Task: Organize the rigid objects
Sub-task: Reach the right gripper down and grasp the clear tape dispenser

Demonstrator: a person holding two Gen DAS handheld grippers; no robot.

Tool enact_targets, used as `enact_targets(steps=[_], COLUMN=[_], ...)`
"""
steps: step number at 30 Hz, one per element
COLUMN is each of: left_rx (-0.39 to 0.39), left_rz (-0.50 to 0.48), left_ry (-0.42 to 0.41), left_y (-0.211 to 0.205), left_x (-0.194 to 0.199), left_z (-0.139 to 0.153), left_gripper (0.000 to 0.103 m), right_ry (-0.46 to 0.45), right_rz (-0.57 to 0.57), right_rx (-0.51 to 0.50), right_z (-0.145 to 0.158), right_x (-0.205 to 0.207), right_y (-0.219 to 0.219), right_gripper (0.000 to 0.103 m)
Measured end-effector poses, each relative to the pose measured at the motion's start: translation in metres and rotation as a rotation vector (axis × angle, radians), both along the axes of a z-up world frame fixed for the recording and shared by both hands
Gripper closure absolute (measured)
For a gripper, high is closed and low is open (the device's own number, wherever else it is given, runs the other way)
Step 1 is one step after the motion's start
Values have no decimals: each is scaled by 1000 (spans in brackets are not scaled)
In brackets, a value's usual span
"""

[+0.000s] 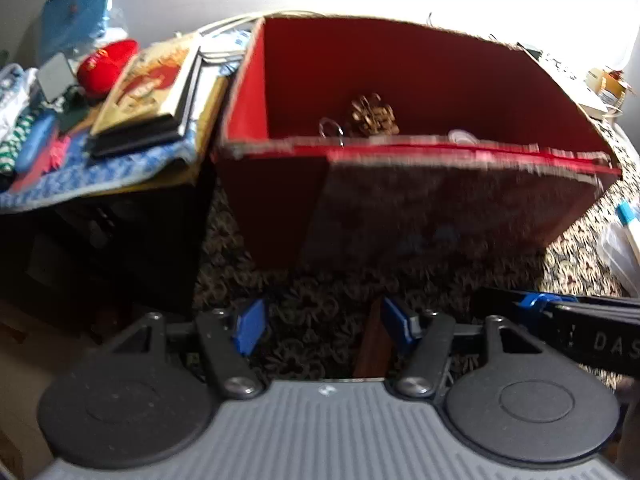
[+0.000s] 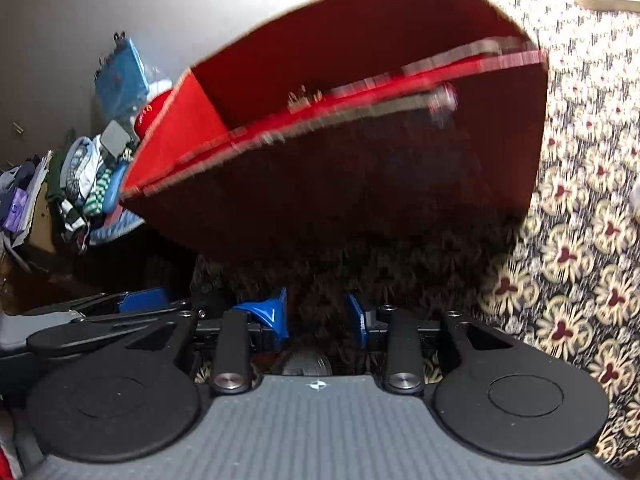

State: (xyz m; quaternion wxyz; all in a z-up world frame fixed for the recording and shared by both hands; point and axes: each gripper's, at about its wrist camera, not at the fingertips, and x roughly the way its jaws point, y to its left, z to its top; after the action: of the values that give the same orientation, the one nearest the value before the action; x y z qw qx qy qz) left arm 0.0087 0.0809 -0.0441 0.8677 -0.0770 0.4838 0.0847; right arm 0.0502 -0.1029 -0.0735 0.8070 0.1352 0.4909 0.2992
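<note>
A large red open box (image 1: 420,200) stands on the patterned carpet. Inside it lie a golden ornament (image 1: 374,116), a metal ring (image 1: 332,128) and something white (image 1: 460,136). The box also shows in the right wrist view (image 2: 360,168), blurred. My left gripper (image 1: 322,326) is open and empty, low over the carpet just in front of the box. My right gripper (image 2: 320,316) is open and empty too, also in front of the box; it shows at the right in the left wrist view (image 1: 560,312).
Left of the box, a dark low table (image 1: 120,208) carries a blue cloth, a framed picture (image 1: 152,92), a red cap (image 1: 106,64), a blue case (image 1: 34,148) and clothes. A clear plastic item (image 1: 624,240) lies on the carpet at right. Flowered carpet (image 2: 580,240) spreads to the right.
</note>
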Motion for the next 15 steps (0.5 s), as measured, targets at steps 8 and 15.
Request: enact_targets(steps=[8,15], left_rx=[-74,-161], left_rz=[-120,-223], left_ry=[29,38], left_y=[-9,-26], left_x=[-20,-44], left_z=[-29,-41], left_gripper=[40,40], right_ry=[85,143], right_rz=[51,96], right_rx=[40,77], right_z=[-24,-40], right_x=[-4,-12], right_y=[-4,-5], right_gripper=[86,86])
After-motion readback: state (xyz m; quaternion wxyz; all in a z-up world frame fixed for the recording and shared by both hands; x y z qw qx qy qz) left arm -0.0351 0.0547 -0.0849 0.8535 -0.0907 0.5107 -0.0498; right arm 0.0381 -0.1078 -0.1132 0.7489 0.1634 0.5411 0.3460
